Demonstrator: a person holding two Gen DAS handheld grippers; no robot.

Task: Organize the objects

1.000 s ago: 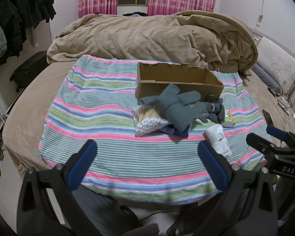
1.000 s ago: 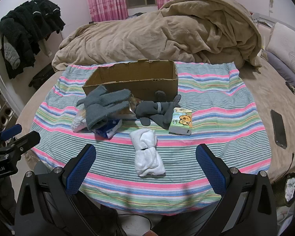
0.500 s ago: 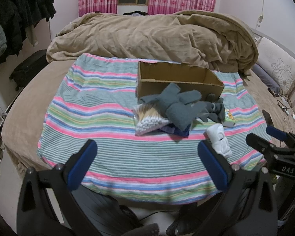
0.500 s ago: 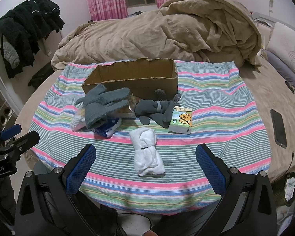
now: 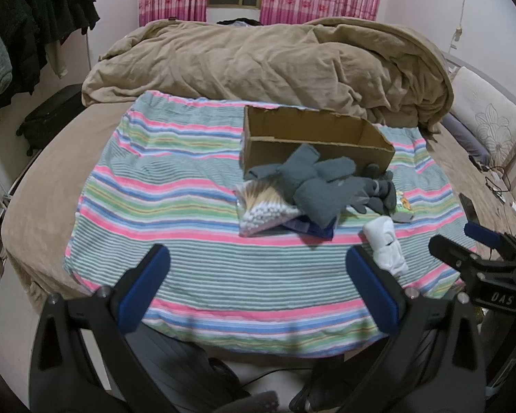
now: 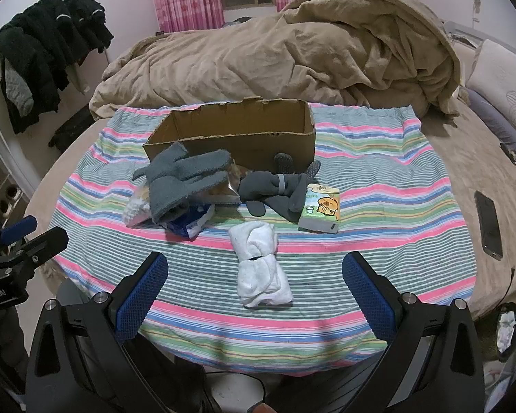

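An open cardboard box (image 6: 237, 134) stands on the striped blanket (image 6: 361, 186), also in the left wrist view (image 5: 313, 137). In front of it lie grey-blue gloves (image 6: 182, 179), dark grey gloves (image 6: 275, 189), a bag of cotton swabs (image 5: 265, 206), a blue packet (image 6: 192, 222), a green tissue pack (image 6: 320, 210) and rolled white socks (image 6: 261, 261). My right gripper (image 6: 254, 296) is open and empty just short of the socks. My left gripper (image 5: 258, 289) is open and empty over the blanket's near edge, left of the socks (image 5: 385, 247).
A bunched brown duvet (image 6: 292, 55) fills the bed behind the box. A phone (image 6: 488, 223) lies on the bed at the right. Dark clothes (image 6: 44, 48) hang at the left. A dark suitcase (image 5: 48, 117) stands by the bed's left side.
Both views have shifted slightly; the objects sit a little further from the grippers' fingers. Nothing was grasped or moved.
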